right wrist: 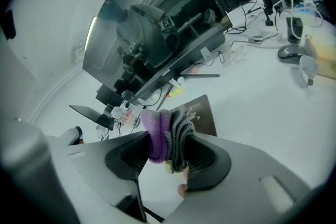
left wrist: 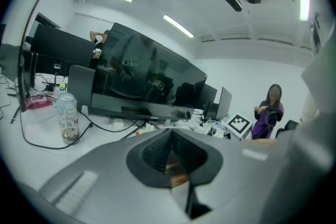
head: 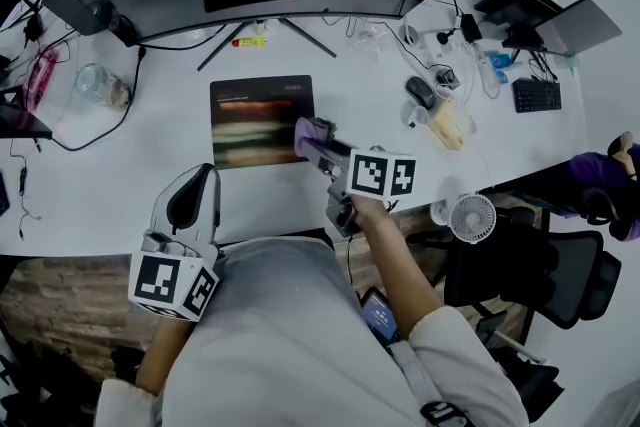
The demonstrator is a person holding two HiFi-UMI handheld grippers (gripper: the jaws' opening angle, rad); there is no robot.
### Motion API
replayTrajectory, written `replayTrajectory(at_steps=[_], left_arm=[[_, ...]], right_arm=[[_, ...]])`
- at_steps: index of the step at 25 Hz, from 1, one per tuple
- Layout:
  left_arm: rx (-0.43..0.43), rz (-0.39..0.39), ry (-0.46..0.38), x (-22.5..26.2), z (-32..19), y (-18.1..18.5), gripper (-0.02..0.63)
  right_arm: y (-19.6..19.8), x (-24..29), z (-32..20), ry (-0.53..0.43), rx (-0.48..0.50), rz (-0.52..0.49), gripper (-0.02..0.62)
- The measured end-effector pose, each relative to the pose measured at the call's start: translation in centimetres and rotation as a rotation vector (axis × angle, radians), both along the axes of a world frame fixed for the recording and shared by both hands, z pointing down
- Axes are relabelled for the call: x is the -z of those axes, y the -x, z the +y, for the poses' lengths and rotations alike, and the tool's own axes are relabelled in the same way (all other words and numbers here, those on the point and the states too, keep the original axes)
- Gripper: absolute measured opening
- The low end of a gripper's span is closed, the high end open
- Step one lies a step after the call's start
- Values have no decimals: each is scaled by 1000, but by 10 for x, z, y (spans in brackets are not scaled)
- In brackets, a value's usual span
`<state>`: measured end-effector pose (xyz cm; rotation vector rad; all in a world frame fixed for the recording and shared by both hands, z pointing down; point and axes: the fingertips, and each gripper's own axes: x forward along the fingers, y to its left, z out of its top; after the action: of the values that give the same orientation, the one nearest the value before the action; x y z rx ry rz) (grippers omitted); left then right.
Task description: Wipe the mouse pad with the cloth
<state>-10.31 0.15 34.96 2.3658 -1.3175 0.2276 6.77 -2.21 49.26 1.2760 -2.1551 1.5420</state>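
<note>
Left tool (head: 203, 177) hovers over the counter (head: 120, 165) at about 7 o'clock from the mouse pad (head: 255, 115), jaws pressed together with nothing in them. Right tool (head: 312, 143) is clamped on the purple-and-grey cloth (head: 303, 135), right at the pad's 4 o'clock edge.

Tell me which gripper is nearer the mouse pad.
Right. The right gripper, jaws shut on the cloth, is at the mouse pad's right edge. The left gripper is back at the desk's near edge, off the pad's near-left corner.
</note>
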Motion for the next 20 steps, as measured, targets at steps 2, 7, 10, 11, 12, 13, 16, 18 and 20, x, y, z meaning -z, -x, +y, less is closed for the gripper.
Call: replayTrajectory(at_steps=[2,7,10,11,12,13,16,18,20], left_arm=[[-1,3,-2,1,1,3,0],[-1,10,0,4,3,8,0],[-3,13,1,4,6,11,0],[-5,11,-1,4,7,12,0],[-7,10,-3,5,7,13,0],[-8,8,-5,5,8,14,0],[-10,3,-11,5,9,15,0],[-10,0,-12,6,11,16,0],[-10,-2,-12,7,12,17,0]], right_arm=[[2,12,3,-38,-8,14,198],[1,40,10,-133,-18,73,198],[0,56,15,-187,-29,107,198],[0,60,17,-203,-31,120,198],[0,65,19,-218,-33,132,198],[0,69,21,-233,-34,141,198],[-1,82,27,-277,-37,170,198],[-2,91,31,-312,-39,193,198],[-3,103,34,-350,-44,214,198]])
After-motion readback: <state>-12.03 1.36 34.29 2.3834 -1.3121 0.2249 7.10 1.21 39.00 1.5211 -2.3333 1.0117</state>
